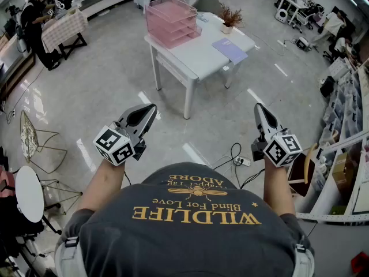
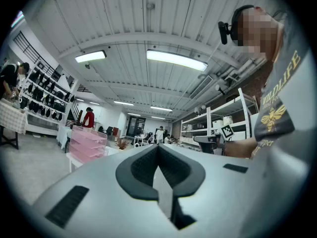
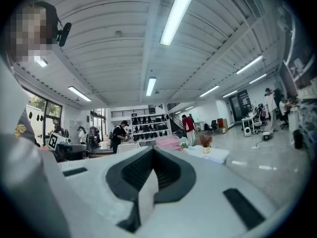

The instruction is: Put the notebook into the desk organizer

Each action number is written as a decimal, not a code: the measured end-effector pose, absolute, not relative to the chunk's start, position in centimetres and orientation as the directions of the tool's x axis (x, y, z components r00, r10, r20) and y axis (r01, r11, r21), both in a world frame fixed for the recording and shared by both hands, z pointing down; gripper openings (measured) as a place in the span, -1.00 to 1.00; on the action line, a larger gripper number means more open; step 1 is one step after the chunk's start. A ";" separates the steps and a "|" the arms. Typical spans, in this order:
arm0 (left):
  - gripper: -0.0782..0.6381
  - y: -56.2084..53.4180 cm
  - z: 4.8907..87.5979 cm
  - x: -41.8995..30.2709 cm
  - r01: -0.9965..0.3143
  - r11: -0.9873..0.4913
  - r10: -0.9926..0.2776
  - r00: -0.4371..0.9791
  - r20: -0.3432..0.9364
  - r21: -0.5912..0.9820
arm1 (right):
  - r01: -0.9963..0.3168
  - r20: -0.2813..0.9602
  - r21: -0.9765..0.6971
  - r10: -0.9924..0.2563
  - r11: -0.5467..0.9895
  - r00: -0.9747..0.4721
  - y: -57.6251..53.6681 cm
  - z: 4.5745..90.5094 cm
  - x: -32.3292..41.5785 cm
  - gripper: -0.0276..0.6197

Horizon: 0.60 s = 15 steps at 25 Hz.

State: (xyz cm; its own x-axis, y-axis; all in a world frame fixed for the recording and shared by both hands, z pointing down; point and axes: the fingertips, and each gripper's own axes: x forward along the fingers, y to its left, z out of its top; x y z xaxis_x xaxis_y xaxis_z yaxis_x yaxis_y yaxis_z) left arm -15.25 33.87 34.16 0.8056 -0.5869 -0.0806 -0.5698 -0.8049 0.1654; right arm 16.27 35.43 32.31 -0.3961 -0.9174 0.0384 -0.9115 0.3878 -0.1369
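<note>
Left hand-held gripper (image 1: 151, 108) is held level, jaws together on nothing. Well ahead, a pink stacked plastic desk organizer (image 1: 172, 21) and a flat lavender notebook (image 1: 229, 49) sit apart on the white worktop (image 1: 195, 53). Right hand-held gripper (image 1: 258, 107) is closed up and empty too.

Large open lab-workshop hall: polished grey floor (image 1: 115, 74), long ceiling strip lights (image 2: 176, 60), white storage shelving (image 1: 346, 149) along wall, power strip (image 1: 243, 161) with cables on floor, person (image 1: 33, 25) working at distant table (image 1: 64, 27).
</note>
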 end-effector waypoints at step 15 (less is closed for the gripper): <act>-0.78 33.6 34.0 -14.8 -0.565 -0.809 -0.582 0.809 -0.082 0.160 | -0.912 0.032 -0.104 -0.915 0.398 -0.403 35.0 32.1 16.2 -0.92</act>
State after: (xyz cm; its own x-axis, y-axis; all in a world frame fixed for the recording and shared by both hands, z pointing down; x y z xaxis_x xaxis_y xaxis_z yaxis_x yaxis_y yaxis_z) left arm -14.76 33.60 34.03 0.8091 -0.5818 -0.0822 -0.5655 -0.8090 0.1603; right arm 16.18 35.03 32.07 -0.4027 -0.9148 0.0319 -0.9116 0.3977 -0.1038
